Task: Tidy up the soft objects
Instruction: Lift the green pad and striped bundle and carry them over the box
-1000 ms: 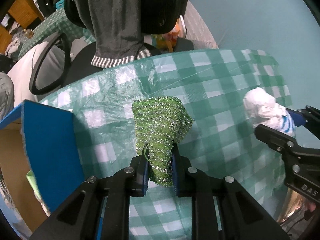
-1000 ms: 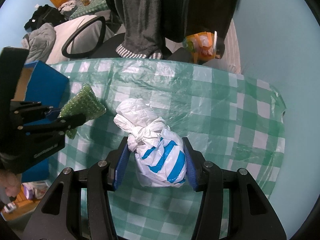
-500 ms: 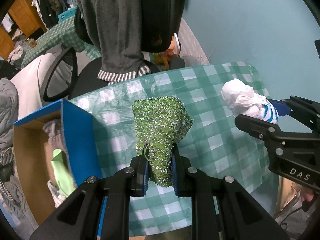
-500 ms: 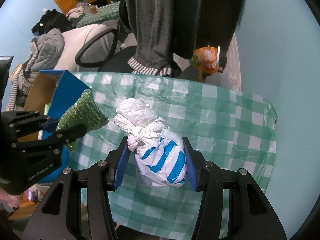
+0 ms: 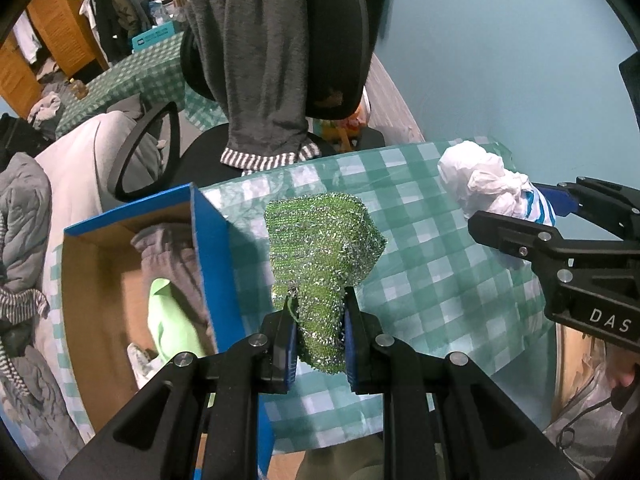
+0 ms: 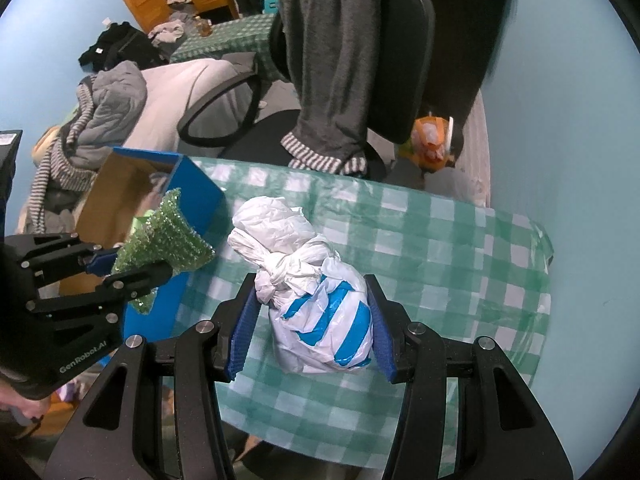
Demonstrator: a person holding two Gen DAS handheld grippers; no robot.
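Observation:
My left gripper (image 5: 319, 338) is shut on a glittery green scrubbing sponge (image 5: 320, 248) and holds it high above the checked table (image 5: 440, 280), next to the blue cardboard box (image 5: 212, 264). The sponge also shows in the right wrist view (image 6: 168, 244). My right gripper (image 6: 312, 332) is shut on a knotted white and blue striped plastic bag (image 6: 316, 300), held above the table; the bag also shows in the left wrist view (image 5: 492, 188). The box holds a grey garment (image 5: 176, 256) and a light green cloth (image 5: 168, 320).
A black office chair (image 5: 332, 52) with a grey sweater (image 5: 260, 60) draped over it stands behind the table. Piled clothes (image 6: 112, 104) lie to the left. A light blue wall (image 5: 500, 60) is on the right. An orange bag (image 6: 432, 140) sits behind the table.
Both grippers have risen well above the table with their loads. The open box has come into view to the left, showing its contents.

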